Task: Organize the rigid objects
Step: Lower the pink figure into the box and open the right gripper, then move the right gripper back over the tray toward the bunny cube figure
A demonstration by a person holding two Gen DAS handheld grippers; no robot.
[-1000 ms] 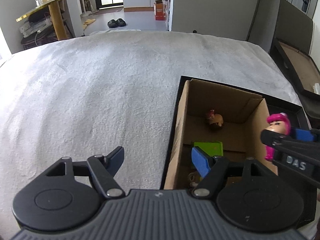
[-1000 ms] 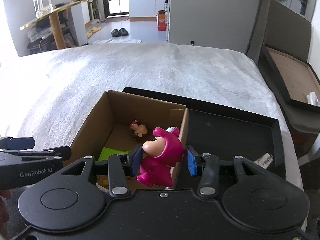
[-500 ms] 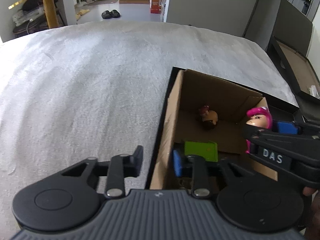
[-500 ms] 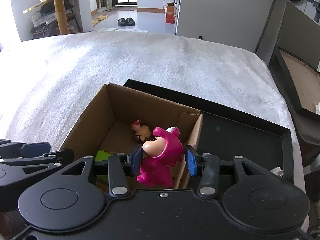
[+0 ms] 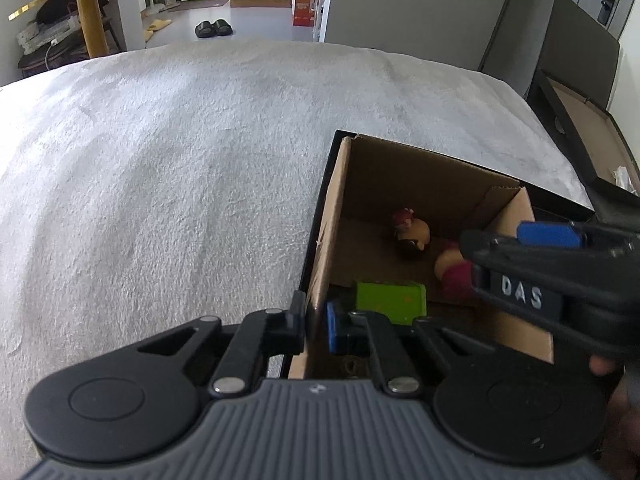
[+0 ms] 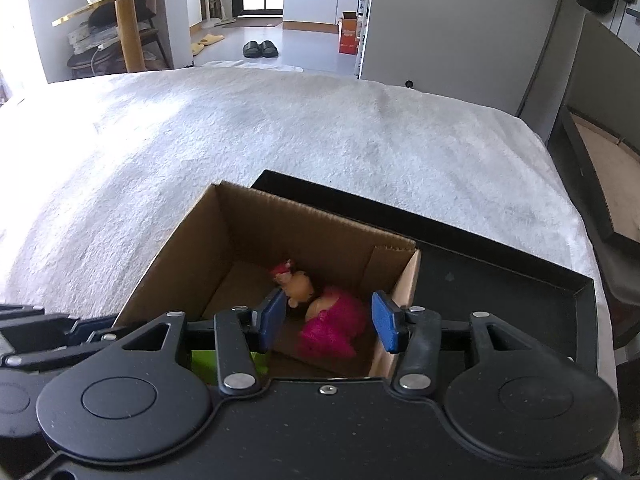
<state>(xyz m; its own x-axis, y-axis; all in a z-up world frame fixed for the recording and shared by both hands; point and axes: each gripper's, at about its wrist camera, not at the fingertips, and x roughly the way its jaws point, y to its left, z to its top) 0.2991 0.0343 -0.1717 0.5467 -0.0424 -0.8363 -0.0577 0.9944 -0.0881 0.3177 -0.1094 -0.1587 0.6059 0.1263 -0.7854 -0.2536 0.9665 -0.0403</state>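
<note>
White letters "DAS" run along the right tongs (image 6: 330, 322), whose blue pads now stand apart over the cardboard box (image 6: 320, 228), while the pink doll (image 6: 334, 328) they pinched a second ago lies loose on the box floor beside a small brown figure (image 6: 298, 286). The left tongs (image 5: 314, 320), wide apart a second ago, have closed onto the box's left wall, one pad on each side. A green block (image 5: 390, 302) lies just beyond them inside the box, which sits in a black tray (image 6: 500, 284) on the white-covered bed (image 5: 180, 160).
</note>
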